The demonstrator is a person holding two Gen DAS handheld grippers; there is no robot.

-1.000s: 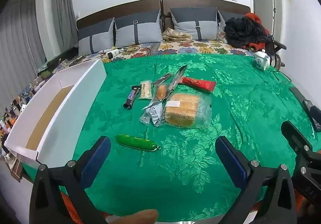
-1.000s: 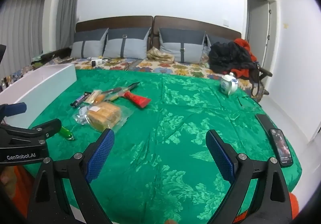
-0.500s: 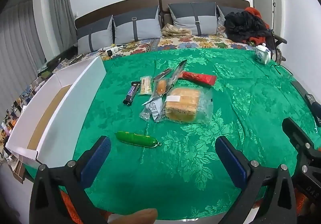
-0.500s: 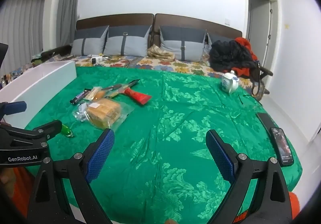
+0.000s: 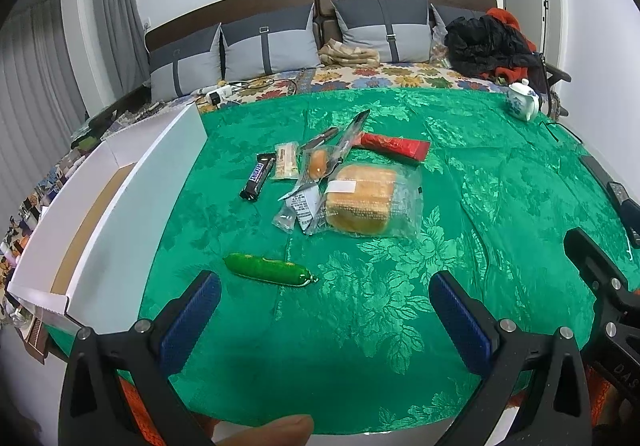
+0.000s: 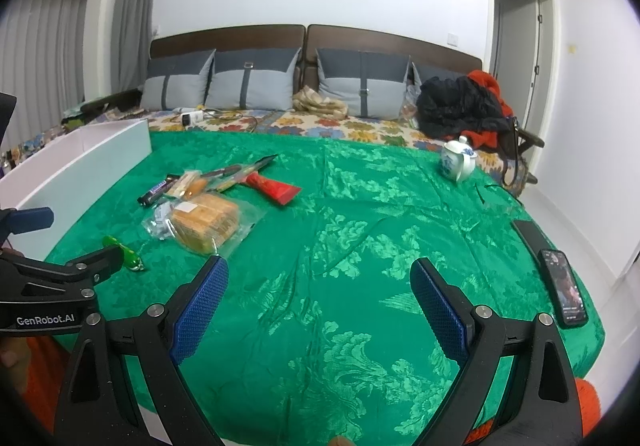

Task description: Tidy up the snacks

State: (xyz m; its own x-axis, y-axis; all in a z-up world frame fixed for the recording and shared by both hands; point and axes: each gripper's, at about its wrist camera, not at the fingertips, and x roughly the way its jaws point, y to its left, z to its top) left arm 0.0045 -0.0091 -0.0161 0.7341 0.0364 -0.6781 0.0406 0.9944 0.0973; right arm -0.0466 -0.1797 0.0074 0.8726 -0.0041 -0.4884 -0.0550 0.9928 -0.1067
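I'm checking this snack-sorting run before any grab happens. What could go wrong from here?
1. The green sausage is small and rounded; the open left gripper might pinch it off-centre and let it roll.
2. The bagged bread overlaps the small clear packets, so lifting it could drag them along.
3. The white box has a tall wall beside the snacks; a low carry could clip it.
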